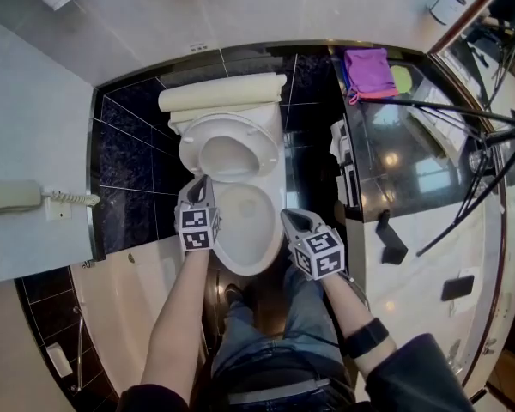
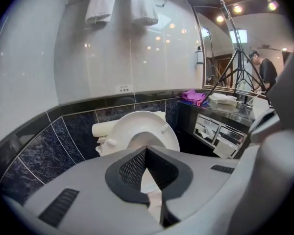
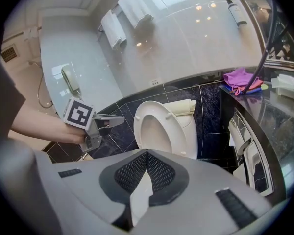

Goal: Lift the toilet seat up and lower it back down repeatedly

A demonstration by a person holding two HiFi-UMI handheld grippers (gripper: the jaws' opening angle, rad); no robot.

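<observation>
The white toilet seat (image 1: 189,148) stands raised, leaning back against the cream tank (image 1: 223,93), above the uncovered bowl (image 1: 251,269). My left gripper (image 1: 202,181) is shut and holds nothing; its tip hovers just left of the seat's lower edge, above the bowl's left rim. My right gripper (image 1: 292,218) is shut and holds nothing, to the right of the bowl's front. The left gripper view looks past its closed jaws (image 2: 146,149) at the raised seat (image 2: 121,131). The right gripper view shows its closed jaws (image 3: 147,153), the seat (image 3: 183,136) and the left gripper (image 3: 121,120), a little apart from the seat.
A black counter (image 1: 412,136) on the right carries a purple cloth (image 1: 366,69), with paper dispensers (image 1: 343,157) on its side. Black tripod legs (image 1: 463,178) cross the counter. A wall phone (image 1: 13,197) hangs left. Towels (image 2: 100,4) hang above. A shoe (image 1: 233,294) is before the bowl.
</observation>
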